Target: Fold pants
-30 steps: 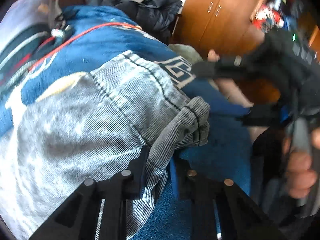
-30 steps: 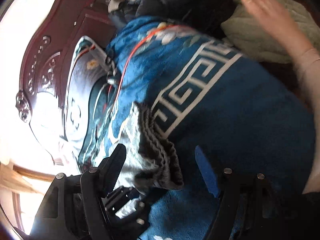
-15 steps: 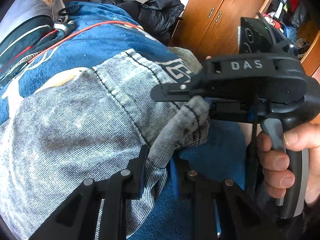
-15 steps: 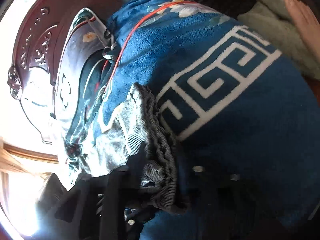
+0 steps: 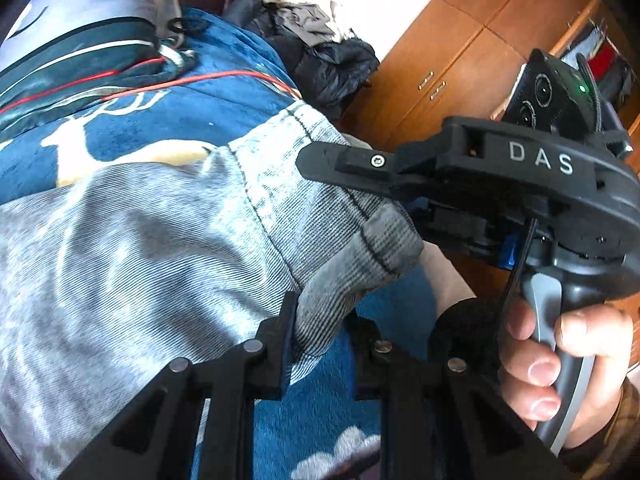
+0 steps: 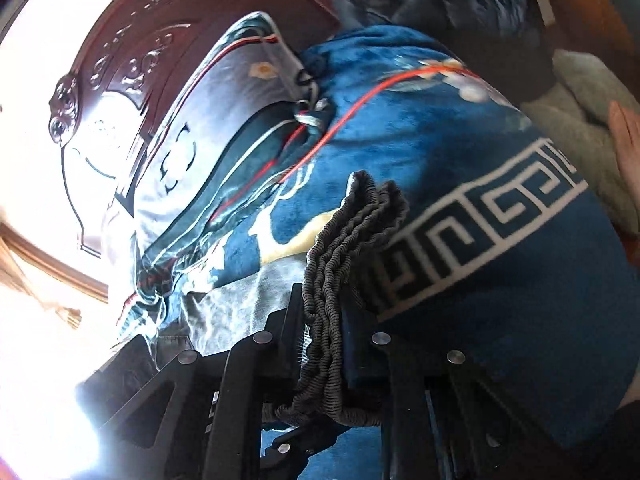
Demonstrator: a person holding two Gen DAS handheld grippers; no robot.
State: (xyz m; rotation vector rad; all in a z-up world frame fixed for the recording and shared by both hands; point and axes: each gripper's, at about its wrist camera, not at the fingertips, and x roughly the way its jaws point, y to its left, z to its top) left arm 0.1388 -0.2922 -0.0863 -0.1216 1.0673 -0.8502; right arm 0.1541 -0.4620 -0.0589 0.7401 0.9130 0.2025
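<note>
The pale grey washed-denim pants (image 5: 152,240) with a dark ribbed elastic waistband (image 6: 332,280) lie spread on a plush blue blanket (image 6: 500,288) patterned with a white key border and a white deer. The left gripper (image 5: 320,340) is clamped on the waistband's corner, cloth pinched between its black fingers. The right gripper (image 6: 324,340) has just been closing and now pinches the bunched waistband edge, which stands up between its jaws; in the left view a bare hand (image 5: 560,360) squeezes its grey handle. A thin red cord (image 6: 360,108) crosses the blanket. Beyond lie a grey and dark green pillow (image 6: 224,120) against a carved dark wooden headboard (image 6: 132,56), a heap of dark clothing (image 5: 320,56), and orange-brown wooden cabinet doors (image 5: 460,60). A pale green fleece (image 6: 588,128) sits at the blanket's far side.
</note>
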